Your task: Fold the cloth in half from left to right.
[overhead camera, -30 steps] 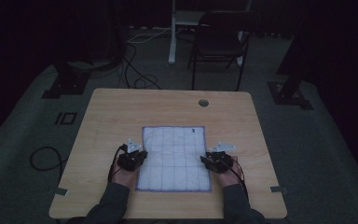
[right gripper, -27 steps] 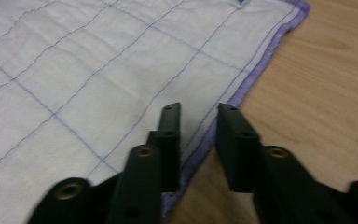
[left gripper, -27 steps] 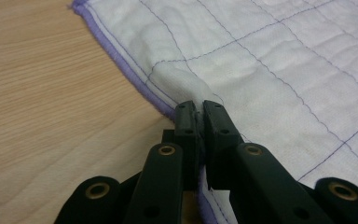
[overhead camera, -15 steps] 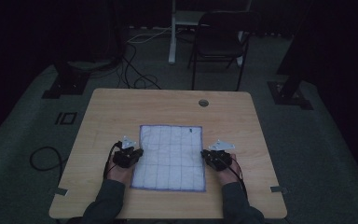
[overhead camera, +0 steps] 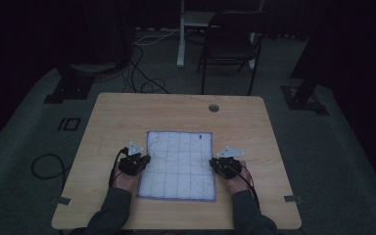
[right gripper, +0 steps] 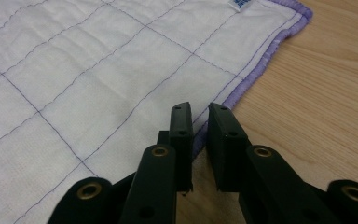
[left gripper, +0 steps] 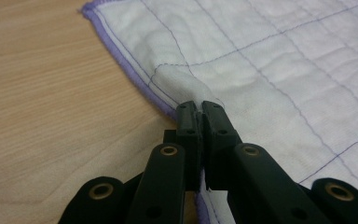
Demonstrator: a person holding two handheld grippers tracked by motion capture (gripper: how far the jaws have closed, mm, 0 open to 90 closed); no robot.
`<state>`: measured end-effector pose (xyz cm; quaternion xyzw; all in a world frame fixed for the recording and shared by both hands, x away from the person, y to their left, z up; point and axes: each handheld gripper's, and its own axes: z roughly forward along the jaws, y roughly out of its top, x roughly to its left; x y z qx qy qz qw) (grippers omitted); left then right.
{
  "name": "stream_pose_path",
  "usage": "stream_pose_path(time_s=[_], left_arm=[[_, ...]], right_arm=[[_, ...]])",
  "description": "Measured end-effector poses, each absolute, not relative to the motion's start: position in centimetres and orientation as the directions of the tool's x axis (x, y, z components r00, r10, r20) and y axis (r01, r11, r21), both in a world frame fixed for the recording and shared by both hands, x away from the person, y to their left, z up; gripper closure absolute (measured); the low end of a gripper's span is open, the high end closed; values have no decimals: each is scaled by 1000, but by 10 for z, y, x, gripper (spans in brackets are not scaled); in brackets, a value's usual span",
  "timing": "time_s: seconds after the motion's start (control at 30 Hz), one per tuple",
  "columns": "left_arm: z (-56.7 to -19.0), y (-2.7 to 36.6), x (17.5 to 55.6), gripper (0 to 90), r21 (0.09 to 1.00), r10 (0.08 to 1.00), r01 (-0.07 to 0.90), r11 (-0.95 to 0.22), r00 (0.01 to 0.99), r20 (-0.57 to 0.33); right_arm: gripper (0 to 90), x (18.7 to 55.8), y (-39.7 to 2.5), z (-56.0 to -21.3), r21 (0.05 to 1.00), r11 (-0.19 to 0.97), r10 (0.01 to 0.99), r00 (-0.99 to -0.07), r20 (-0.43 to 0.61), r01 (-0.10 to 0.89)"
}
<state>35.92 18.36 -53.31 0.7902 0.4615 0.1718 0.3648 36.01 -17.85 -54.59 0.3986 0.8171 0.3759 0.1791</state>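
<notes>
The fingers of the left gripper (left gripper: 199, 108) are closed on the left border of the cloth (left gripper: 279, 70), and a small fold of the fabric rises in front of them. The fingers of the right gripper (right gripper: 200, 112) stand a little open, one on each side of the purple right border, and they hold nothing. There is one cloth (overhead camera: 180, 164), white with thin stitched squares and a purple hem, lying flat on the near middle part of the table (overhead camera: 127, 112). The left gripper (overhead camera: 144, 159) is at its left edge and the right gripper (overhead camera: 211, 161) at its right edge. The wooden table is bare to both sides and behind the cloth, with one round hole (overhead camera: 214, 107) near the far edge. The room is dark; one chair (overhead camera: 230, 46) stands beyond the table and cables (overhead camera: 142, 73) lie on the grey floor.
</notes>
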Motion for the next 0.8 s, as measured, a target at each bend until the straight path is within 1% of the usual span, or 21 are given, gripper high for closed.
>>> stream_pose_path(time_s=[0.33,0.8], left_arm=[[-522,182,359,872,753,848,583,-305,525,-63],[-505,171,358,872,781,825,544,-305,561,-68]], right_arm=[[769,361,-181,-546,758,389,790,-613,19,524],[763,361,-181,-546,758,387,790,-613,22,526]])
